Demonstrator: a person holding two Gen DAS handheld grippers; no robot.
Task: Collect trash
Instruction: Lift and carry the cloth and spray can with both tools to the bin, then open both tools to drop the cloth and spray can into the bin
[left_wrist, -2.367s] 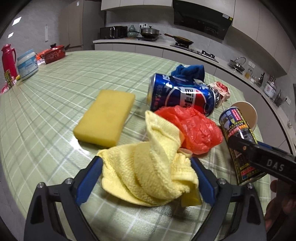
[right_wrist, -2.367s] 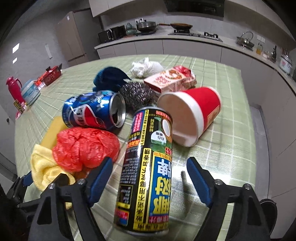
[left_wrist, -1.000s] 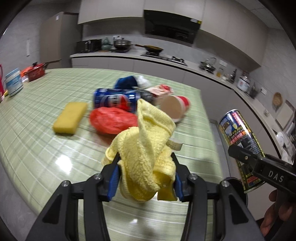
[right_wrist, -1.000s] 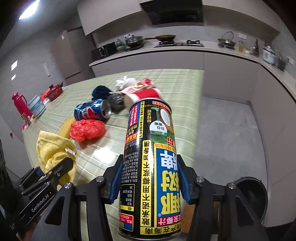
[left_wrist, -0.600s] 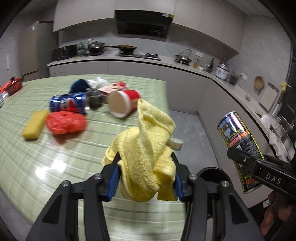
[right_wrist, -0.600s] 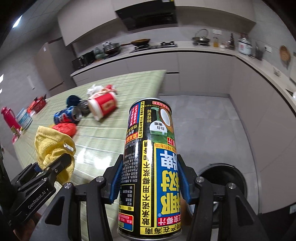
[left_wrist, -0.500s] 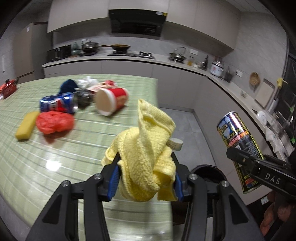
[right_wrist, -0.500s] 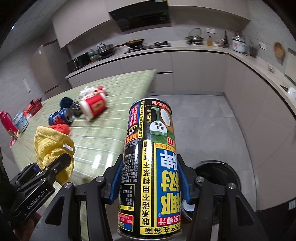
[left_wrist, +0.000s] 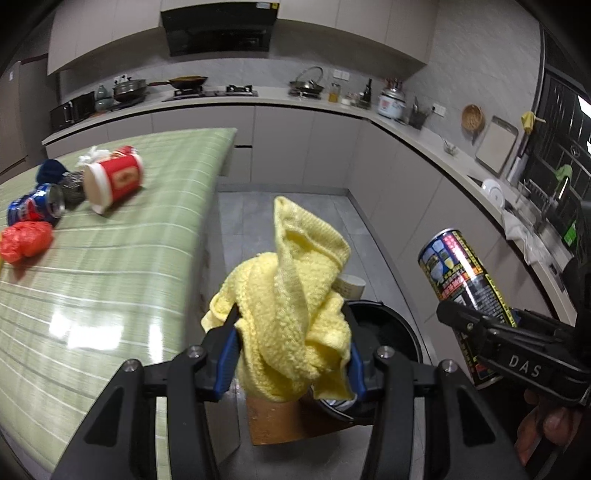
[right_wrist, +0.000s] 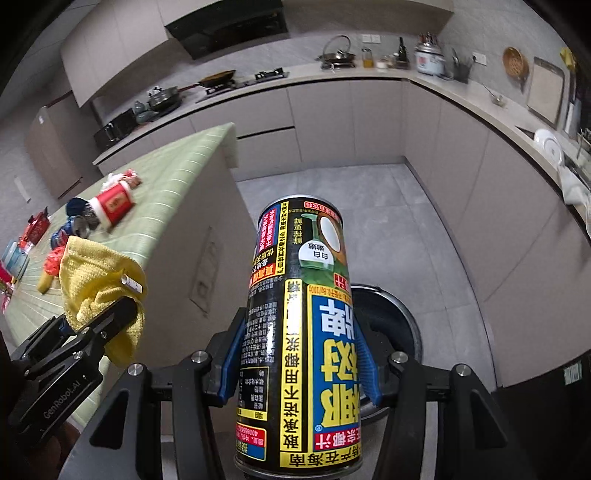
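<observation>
My left gripper (left_wrist: 291, 343) is shut on a bunched yellow cloth (left_wrist: 291, 314), held past the table's corner and over the floor. Just behind the cloth a round black trash bin (left_wrist: 391, 332) stands open on the floor. My right gripper (right_wrist: 301, 350) is shut on a tall black drink can (right_wrist: 299, 332) with yellow and blue print; the can (left_wrist: 461, 291) hangs to the right of the cloth. In the right wrist view the bin (right_wrist: 391, 321) sits directly behind the can, and the cloth (right_wrist: 99, 288) shows at the left.
On the green checked table (left_wrist: 129, 258) lie a red paper cup (left_wrist: 112, 182), a blue soda can (left_wrist: 33, 208), a red plastic bag (left_wrist: 26, 242), a steel scourer (left_wrist: 72, 190) and a dark blue cloth (left_wrist: 50, 171). Grey cabinets (right_wrist: 517, 240) line the far and right sides. A brown board (left_wrist: 288, 417) lies under the cloth.
Both grippers swung right, off the table toward the floor, carrying the cloth and the can. The table items slid to the left of view and the black bin came in close below.
</observation>
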